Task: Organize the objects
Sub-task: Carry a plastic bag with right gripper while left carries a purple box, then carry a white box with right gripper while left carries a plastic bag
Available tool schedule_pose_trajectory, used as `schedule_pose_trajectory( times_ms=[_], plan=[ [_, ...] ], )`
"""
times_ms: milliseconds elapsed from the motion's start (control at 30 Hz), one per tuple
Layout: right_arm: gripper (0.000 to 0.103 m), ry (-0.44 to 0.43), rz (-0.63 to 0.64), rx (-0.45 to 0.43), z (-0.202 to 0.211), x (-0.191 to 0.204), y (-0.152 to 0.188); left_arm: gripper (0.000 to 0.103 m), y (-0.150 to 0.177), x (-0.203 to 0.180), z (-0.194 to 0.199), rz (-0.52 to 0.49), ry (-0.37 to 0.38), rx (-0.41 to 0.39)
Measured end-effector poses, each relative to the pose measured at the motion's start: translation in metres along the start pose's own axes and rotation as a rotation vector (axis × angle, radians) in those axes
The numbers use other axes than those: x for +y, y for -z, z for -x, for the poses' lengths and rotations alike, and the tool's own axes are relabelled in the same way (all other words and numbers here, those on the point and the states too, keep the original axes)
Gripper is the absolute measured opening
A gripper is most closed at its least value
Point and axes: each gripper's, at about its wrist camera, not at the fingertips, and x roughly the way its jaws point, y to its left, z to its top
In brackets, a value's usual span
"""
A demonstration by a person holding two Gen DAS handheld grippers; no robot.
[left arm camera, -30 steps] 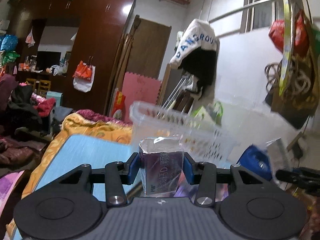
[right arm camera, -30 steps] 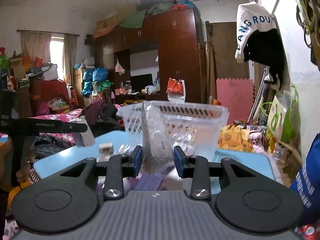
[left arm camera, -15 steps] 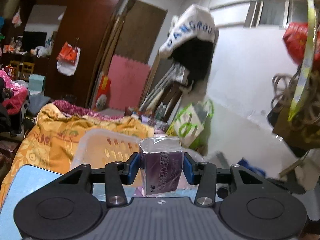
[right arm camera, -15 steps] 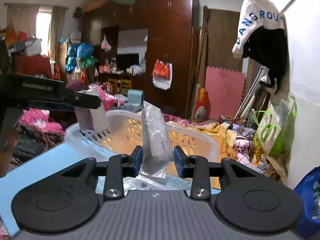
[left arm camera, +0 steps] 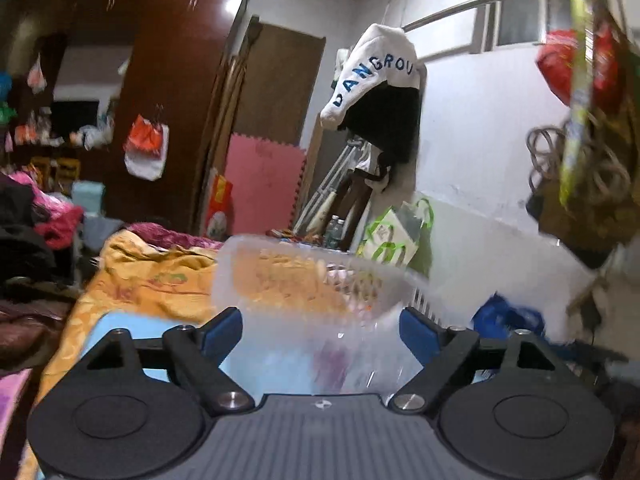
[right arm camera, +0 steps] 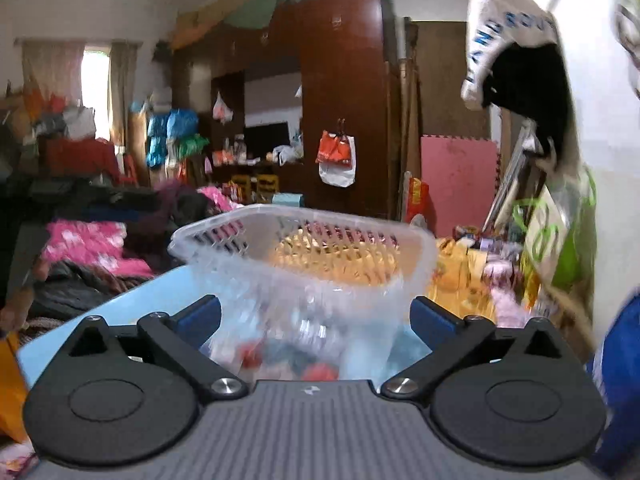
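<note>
Left tool (left arm camera: pixel 321 330) and right tool (right arm camera: pixel 316 318): jaws opening, spread wide, gripping nothing. Clear basket (right arm camera: pixel 304 248) stands on the blue tabletop (right arm camera: pixel 100 312); blurred items, apparently packets, lie inside

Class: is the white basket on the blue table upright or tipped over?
Upright: the basket has its open rim on top and its base on the table.

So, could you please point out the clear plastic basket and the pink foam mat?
Clear plastic basket (right arm camera: pixel 304 216): right wrist view, far rim.
Pink foam mat (left arm camera: pixel 260 184): left wrist view, centre of its face.
</note>
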Motion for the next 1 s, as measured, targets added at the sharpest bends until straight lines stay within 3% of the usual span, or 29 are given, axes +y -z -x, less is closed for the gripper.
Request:
schedule_pose_trajectory(
  times_ms=[67, 167, 333, 400, 600, 767, 900, 1000],
  plan=[
    [0.103, 0.009, -0.026, -0.029, 0.016, 0.001, 0.025, 0.089, 0.033, 0.006, 0.023, -0.007, -0.044, -0.016],
    [0.102, -0.012, -0.094, -0.04, 0.024, -0.001, 0.052, 0.089, 0.074, 0.019, 0.039, -0.005, -0.081, 0.031],
    [0.075, -0.02, -0.055, 0.021, -0.006, 0.013, 0.042, 0.089, 0.085, 0.023, 0.032, -0.006, -0.076, 0.079],
    [0.055, -0.02, -0.037, 0.055, -0.017, 0.016, 0.039, 0.089, 0.089, 0.017, 0.032, -0.018, -0.068, 0.085],
    [0.036, 0.038, -0.006, 0.046, -0.008, 0.021, 0.044, 0.089, 0.098, 0.007, 0.017, -0.005, -0.094, 0.13],
    [0.032, 0.025, -0.015, 0.024, 0.003, 0.021, 0.046, 0.089, 0.105, -0.006, 0.003, -0.015, -0.075, 0.165],
    [0.032, 0.022, -0.018, 0.018, 0.003, 0.023, 0.044, 0.089, 0.109, -0.004, -0.001, 0.006, -0.106, 0.179],
    [0.032, 0.013, -0.017, 0.025, 0.002, 0.025, 0.047, 0.089, 0.11, -0.01, -0.004, -0.033, -0.166, 0.174]
  ],
)
